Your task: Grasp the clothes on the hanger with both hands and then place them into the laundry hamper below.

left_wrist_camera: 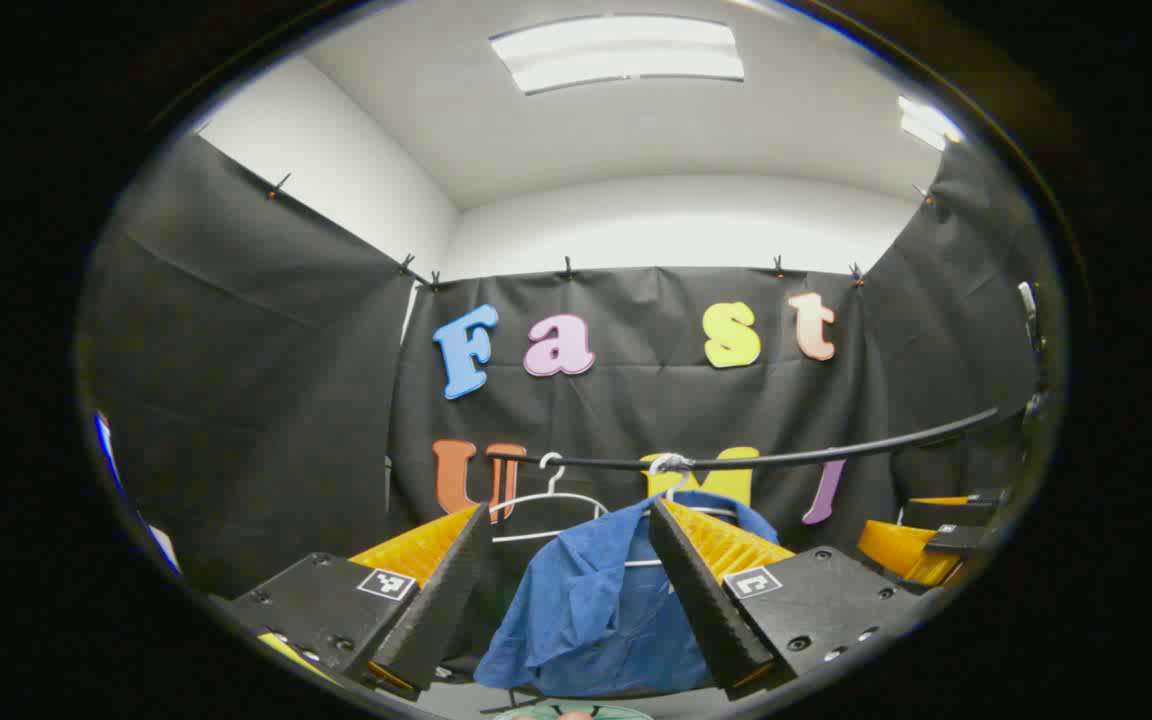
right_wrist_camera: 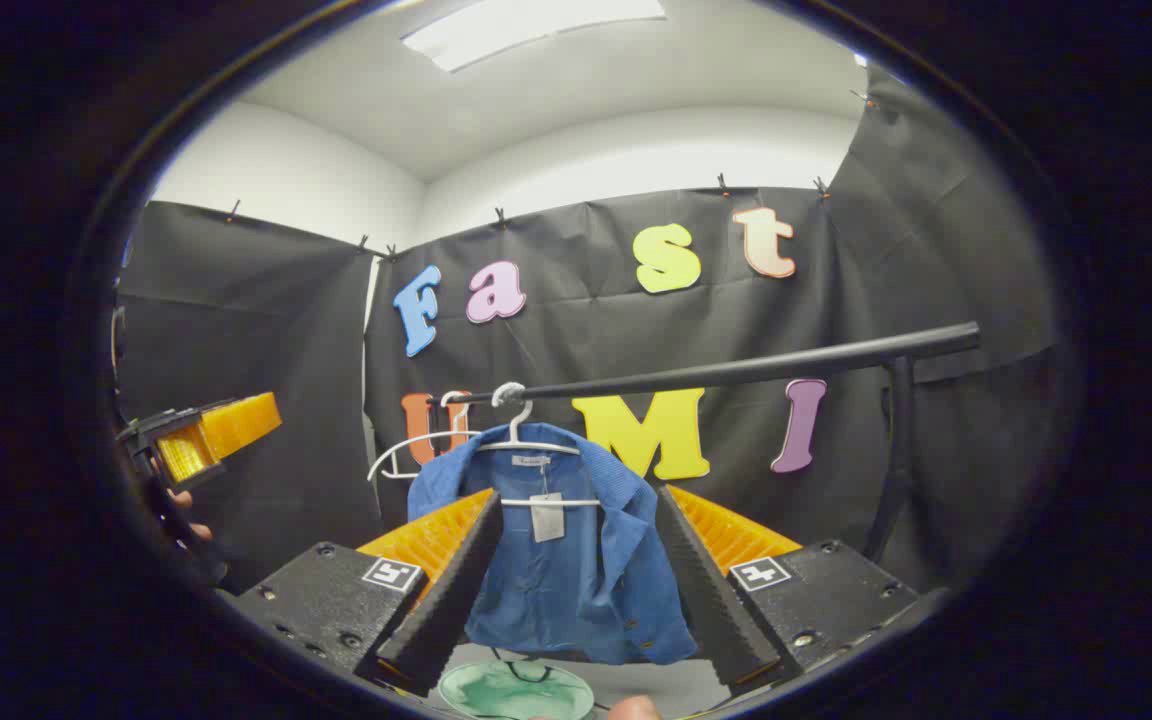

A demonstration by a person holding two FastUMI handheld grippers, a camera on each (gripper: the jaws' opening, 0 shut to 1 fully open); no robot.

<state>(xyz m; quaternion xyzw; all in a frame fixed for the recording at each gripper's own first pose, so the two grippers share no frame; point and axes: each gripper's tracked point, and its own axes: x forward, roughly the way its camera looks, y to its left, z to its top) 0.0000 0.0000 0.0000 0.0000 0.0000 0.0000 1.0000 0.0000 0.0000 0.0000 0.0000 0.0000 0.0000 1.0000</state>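
left gripper: fingers spread wide apart, nothing between them getting squeezed. the blue shirt shows through the gap but sits farther back, not touched as far as i can tell.
right gripper: same deal, fingers spread wide, holding nothing. the shirt is framed right in the gap, farther off.
blue shirt: hanging on a white hanger off the black rail. front faces the right gripper view, a pale tag dangles at the chest. in the left gripper view the shirt looks slumped to one side, collar folded over.
second hanger: another white one, bare, on the same rail just beside the shirt's hanger.
rail: black bar running across in front of the black cloth wall, held by a dark upright post on the right of the right gripper view.
other gripper sightings: the right gripper pokes in at the right edge of the left gripper view; the left gripper shows at the left edge of the right gripper view with a bit of a hand under it.
hamper: a round greenish thing sits low under the shirt in the right gripper view. can't tell for sure it's the hamper, too little of it shows.
ceiling: white, with a long light panel.
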